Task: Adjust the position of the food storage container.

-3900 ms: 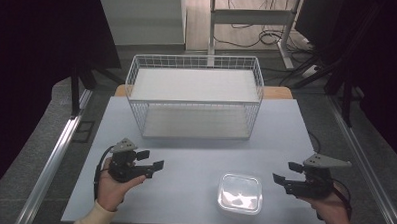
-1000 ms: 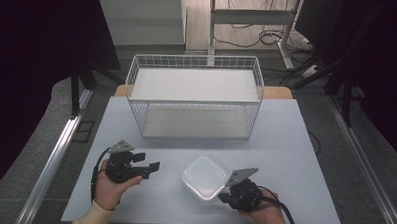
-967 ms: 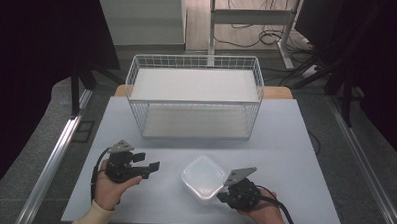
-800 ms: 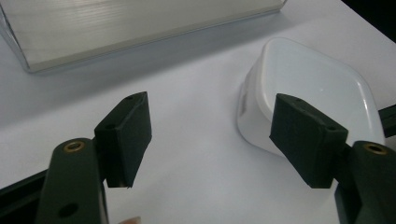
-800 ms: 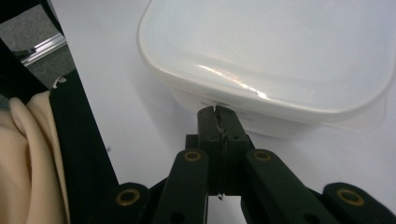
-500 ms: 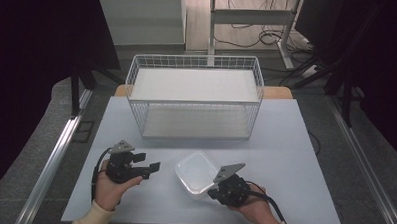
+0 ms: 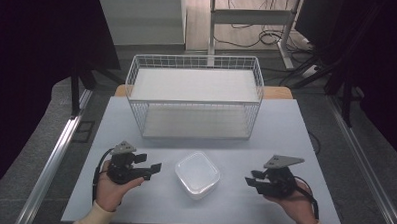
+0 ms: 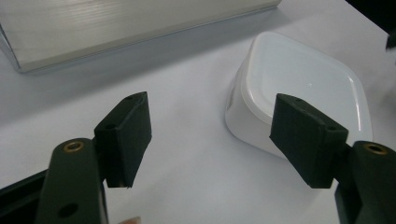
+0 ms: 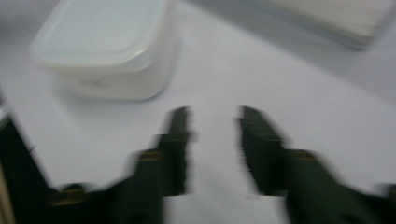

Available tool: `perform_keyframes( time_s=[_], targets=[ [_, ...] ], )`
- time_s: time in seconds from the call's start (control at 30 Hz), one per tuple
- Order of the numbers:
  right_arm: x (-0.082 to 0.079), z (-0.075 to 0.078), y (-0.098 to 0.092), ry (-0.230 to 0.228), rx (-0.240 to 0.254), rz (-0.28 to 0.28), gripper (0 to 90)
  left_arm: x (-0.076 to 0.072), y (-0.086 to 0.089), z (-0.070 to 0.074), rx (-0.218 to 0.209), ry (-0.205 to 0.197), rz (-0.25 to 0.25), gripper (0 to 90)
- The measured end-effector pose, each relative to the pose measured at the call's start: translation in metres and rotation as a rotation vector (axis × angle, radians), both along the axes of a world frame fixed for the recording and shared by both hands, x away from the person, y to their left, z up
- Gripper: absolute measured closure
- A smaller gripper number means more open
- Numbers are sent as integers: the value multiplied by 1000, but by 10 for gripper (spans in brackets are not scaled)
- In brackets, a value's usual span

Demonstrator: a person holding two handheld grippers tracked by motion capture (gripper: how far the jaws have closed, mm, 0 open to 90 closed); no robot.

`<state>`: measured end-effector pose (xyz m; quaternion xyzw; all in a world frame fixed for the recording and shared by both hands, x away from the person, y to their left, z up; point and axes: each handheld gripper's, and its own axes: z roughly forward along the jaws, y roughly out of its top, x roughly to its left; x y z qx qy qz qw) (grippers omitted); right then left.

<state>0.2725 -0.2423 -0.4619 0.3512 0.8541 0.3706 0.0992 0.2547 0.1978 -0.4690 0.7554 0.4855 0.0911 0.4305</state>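
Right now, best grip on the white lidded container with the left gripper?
Take the white lidded container across its near corner from the left: it sits diamond-wise, walls tapering below the lid rim. The left gripper is open and already faces it.

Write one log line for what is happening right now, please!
left tongs: open, empty | right tongs: open, empty, blurred | lidded white plastic container: on table between them, untouched | wire basket: behind it

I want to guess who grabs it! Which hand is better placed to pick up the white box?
Probably the left. The left gripper is open, aimed at the white box and nearer. The right gripper sits farther off, its jaws less wide.
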Motion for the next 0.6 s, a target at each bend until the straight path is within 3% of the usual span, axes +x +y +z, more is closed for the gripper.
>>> perform_keyframes(
  time_s=[0.07,0.13,0.33,0.43,0.6],
  targets=[
    [4,2,-10,-23,39,-67,390,0,-1,0,0,0,1,281],
    [6,5,-17,-39,63,-115,332,0,-1,0,0,1,0,282],
    [9,7,-26,-57,75,-157,287,-2,-3,-1,0,23,-1,300],
    [9,7,-28,-61,75,-169,273,-4,-5,-3,14,26,-6,418],
    [10,7,-30,-65,66,-181,248,-5,-9,-6,32,43,-36,721]
  ],
)
